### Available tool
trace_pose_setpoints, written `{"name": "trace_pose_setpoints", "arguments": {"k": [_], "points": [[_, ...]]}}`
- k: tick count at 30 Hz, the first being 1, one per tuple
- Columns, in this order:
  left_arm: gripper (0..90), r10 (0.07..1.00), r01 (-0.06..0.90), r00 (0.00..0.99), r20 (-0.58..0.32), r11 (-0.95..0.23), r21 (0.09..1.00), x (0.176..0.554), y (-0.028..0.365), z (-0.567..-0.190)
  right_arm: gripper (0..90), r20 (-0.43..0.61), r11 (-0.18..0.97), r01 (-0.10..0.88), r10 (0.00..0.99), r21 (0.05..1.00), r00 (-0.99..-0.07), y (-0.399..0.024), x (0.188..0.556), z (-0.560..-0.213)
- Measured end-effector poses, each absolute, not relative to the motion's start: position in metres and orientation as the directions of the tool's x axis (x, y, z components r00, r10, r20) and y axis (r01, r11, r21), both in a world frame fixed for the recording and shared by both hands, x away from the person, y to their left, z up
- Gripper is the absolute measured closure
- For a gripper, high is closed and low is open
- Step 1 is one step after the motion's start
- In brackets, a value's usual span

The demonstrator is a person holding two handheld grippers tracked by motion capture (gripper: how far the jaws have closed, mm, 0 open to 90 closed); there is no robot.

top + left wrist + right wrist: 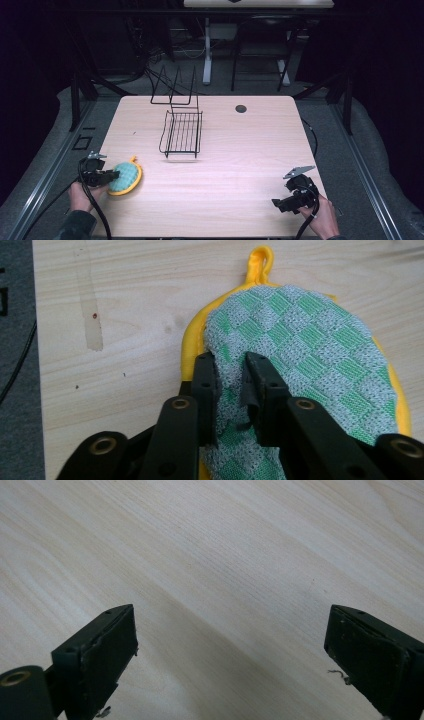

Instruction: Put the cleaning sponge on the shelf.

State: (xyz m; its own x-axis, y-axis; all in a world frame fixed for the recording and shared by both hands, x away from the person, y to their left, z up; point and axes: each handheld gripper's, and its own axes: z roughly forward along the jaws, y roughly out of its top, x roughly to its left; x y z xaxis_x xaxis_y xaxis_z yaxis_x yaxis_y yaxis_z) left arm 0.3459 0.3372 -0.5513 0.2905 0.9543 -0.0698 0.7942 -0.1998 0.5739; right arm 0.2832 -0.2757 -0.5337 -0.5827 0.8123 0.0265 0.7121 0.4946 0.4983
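I've got the left gripper (230, 390) clamped on the near edge of the oval green-checked knit pot holder with yellow trim (305, 355), near-left on the light wood table (240, 165); pinching the rim probably lets it lift clear. Right gripper (290, 200) idles near-right, jaws wide apart over bare wood. 1 black wire rack (181, 132) sits mid-table, farther off, well clear.

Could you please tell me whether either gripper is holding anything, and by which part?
The left gripper pinches the oval green-checked, yellow-edged fabric pot holder at its near end, opposite the yellow loop. The right gripper is open above bare table.
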Motion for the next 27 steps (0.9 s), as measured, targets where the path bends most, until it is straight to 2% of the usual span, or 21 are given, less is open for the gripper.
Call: {"name": "trace_pose_setpoints", "arguments": {"k": [7,27], "points": [[82.0,0.948,0.769,0.317,-0.018,-0.246,0.590,0.344,0.335,-0.549,6.3,0.028,0.495,0.714,0.812,0.495,-0.583,-0.276,0.284,-0.535],[86.7,0.939,0.711,0.343,0.012,-0.268,0.650,0.335,0.335,-0.524,6.1,0.021,0.492,0.711,0.815,0.502,-0.579,-0.278,0.284,-0.535]]}}
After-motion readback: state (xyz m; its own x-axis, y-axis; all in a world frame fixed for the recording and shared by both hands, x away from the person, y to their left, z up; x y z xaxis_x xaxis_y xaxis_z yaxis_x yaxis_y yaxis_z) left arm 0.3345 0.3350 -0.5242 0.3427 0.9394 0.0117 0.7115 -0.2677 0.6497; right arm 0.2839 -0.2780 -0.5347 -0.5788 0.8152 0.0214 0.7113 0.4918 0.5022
